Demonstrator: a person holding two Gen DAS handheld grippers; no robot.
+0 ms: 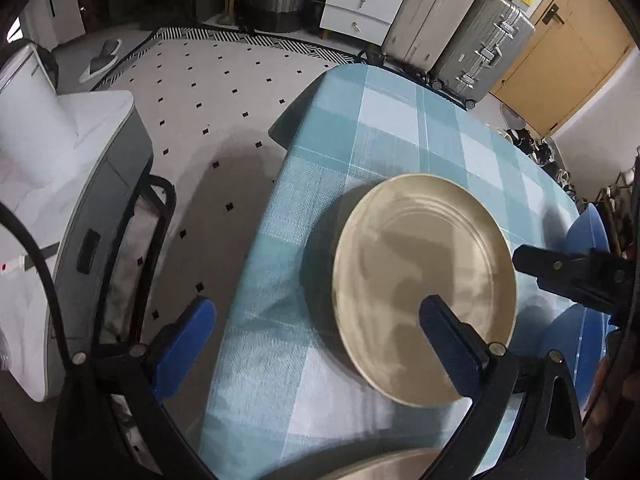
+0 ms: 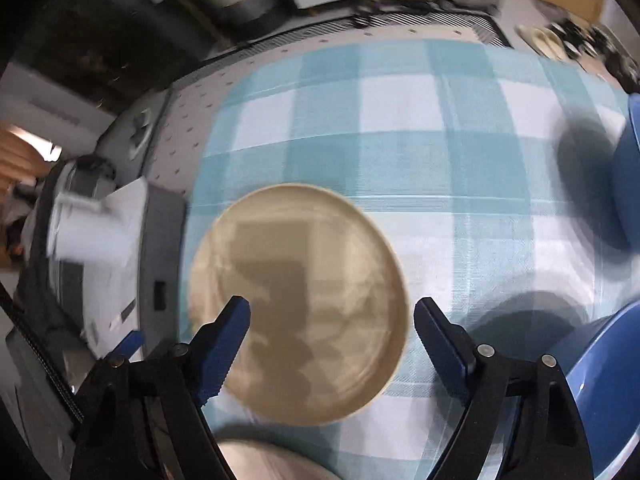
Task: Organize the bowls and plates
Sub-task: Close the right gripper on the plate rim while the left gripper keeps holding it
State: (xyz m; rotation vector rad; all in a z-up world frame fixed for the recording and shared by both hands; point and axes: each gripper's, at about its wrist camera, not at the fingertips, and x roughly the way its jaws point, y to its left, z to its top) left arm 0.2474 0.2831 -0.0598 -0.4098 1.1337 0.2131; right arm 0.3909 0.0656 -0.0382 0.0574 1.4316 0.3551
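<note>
Two suitcases [image 1: 460,32] — left view only, right blurred

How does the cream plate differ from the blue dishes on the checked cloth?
The cream plate is flat and shallow; the blue dishes look deeper, with taller walls. The cream plate sits near the cloth's left edge, fully in view; the blue dishes sit at the right and are cut off by the frame. Both rest on the checked cloth, and neither is held.
</note>
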